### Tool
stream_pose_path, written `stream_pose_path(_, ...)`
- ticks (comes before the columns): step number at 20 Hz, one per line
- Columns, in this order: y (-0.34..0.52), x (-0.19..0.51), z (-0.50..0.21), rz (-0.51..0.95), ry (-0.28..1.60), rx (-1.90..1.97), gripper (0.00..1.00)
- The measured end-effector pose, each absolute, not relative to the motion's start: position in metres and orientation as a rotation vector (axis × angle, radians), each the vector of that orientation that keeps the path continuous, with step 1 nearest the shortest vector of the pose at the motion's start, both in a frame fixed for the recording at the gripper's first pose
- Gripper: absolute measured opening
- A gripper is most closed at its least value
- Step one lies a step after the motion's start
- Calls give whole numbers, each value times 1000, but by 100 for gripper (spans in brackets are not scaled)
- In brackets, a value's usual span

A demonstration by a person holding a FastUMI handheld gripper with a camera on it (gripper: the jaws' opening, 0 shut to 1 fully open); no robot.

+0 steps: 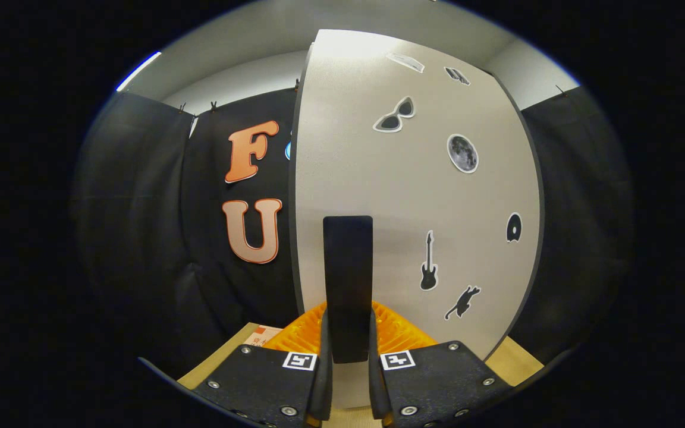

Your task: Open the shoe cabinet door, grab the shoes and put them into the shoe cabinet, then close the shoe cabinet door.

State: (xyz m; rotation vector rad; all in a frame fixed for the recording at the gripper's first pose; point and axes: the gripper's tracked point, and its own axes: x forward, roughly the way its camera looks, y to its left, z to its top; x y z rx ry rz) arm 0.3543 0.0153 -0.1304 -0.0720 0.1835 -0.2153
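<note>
The shoe cabinet door [414, 196] is a light grey panel with small black stickers, standing upright right in front of me. Its dark left edge [294, 196] shows against the black cloth. A black vertical handle [348, 273] sticks out from the door's lower middle. My gripper [348, 342] is shut on this handle, with one orange ribbed finger [298, 336] on its left and the other on its right, both pressing its sides. The cabinet's inside is hidden behind the door.
A light wooden surface [518, 362] runs under the door on both sides of my fingers. A small orange-and-white card [262, 336] lies on it to the left. Black cloth walls close off the booth beyond.
</note>
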Motion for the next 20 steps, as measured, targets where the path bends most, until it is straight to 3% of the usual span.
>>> stream_pose_path(20,-21,270,-112,-208,187,-107,24)
